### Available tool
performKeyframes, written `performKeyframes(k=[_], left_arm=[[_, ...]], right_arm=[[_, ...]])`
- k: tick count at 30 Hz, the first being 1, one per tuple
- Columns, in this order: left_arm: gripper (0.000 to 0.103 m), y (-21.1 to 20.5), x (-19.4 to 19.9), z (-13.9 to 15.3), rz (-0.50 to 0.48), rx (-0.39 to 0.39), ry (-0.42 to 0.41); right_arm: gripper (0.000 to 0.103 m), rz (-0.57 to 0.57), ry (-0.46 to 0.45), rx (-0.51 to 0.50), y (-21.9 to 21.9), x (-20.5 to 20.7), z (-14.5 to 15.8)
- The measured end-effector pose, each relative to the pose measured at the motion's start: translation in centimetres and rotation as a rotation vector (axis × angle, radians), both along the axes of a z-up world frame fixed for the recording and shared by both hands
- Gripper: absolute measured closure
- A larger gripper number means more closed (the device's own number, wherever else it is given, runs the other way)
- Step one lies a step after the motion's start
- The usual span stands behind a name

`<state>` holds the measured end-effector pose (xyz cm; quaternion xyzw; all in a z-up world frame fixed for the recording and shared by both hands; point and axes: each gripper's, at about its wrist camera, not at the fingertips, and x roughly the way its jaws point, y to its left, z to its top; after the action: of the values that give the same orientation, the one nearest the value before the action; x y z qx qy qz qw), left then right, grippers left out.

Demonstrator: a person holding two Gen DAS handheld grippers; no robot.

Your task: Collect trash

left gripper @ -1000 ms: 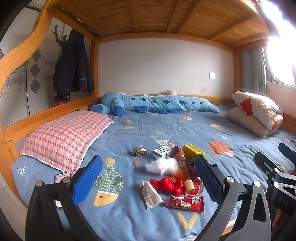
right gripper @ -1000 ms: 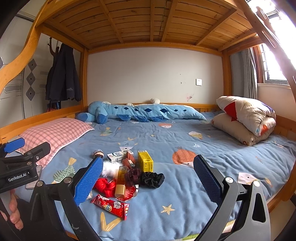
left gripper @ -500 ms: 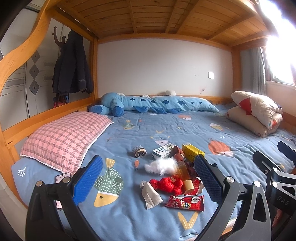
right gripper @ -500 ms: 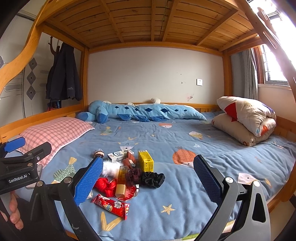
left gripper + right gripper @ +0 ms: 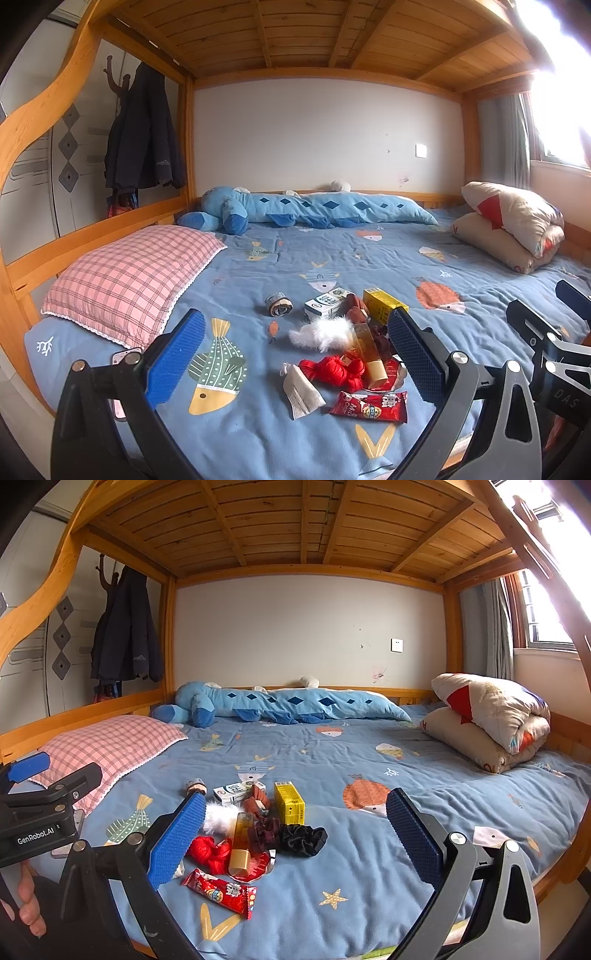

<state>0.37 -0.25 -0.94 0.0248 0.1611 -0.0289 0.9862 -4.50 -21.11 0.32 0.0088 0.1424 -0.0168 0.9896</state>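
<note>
A pile of small items lies on the blue fish-print bedspread (image 5: 332, 254) near the front edge. It holds a red snack wrapper (image 5: 369, 406) (image 5: 219, 890), a grey crumpled packet (image 5: 301, 391), a yellow carton (image 5: 384, 302) (image 5: 289, 802), a white carton (image 5: 327, 302), an amber tube (image 5: 369, 350), red yarn (image 5: 332, 371), a white fluffy tuft (image 5: 325, 332) and a black scrunchie (image 5: 303, 839). My left gripper (image 5: 295, 360) is open and empty, short of the pile. My right gripper (image 5: 295, 840) is open and empty, likewise short of it.
A pink checked pillow (image 5: 125, 277) lies at the left with a phone (image 5: 120, 360) by its front corner. A long blue plush toy (image 5: 306, 208) lies along the back wall. A folded quilt (image 5: 513, 225) sits at the right. Wooden bunk rails frame the bed.
Both views have shifted only very slightly. Nothing on the bed has moved and both grippers stay open.
</note>
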Motion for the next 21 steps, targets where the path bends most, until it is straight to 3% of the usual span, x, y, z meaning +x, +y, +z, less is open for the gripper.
performKeyframes(k=[21], left_arm=[[0.004, -0.04, 0.1, 0.24, 0.004, 0.003, 0.012]], right_arm=[[0.008, 0.004, 0.008, -0.002, 0.08, 0.16, 0.07]])
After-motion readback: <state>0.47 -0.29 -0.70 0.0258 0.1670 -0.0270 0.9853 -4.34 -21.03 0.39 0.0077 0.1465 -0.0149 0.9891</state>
